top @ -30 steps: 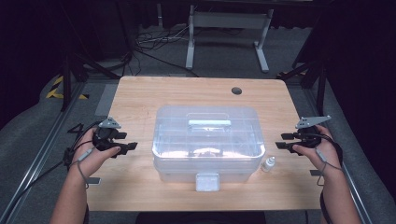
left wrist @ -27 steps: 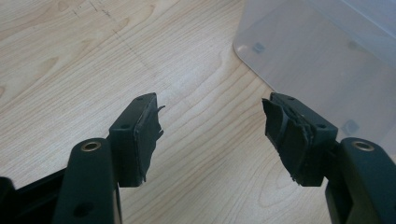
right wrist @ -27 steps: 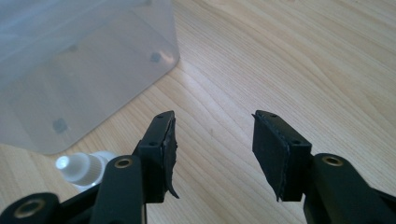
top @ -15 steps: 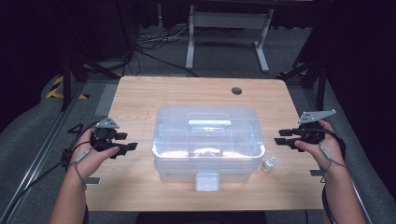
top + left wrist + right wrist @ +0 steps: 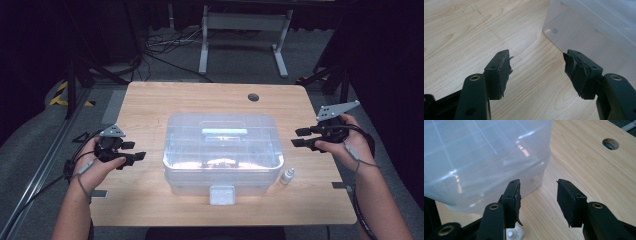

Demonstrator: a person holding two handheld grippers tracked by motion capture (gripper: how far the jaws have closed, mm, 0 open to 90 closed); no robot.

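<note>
High view has the clear lidded storage box [image 5: 223, 150] at centre frame on the wooden table [image 5: 150, 100], a small white dropper bottle [image 5: 287, 175] touching its lower-right corner. I hold the left gripper [image 5: 131, 151] at mid-left and the right gripper [image 5: 300, 137] at mid-right, both with jaws apart, empty, aimed inward. I judge they flank the box for a two-sided approach.

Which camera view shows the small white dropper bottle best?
The high view shows it best: the small white dropper bottle stands whole and upright on the table, beside the clear plastic box at its near right corner. The right gripper view catches just its cap at the bottom edge, between the jaws' bases.
</note>
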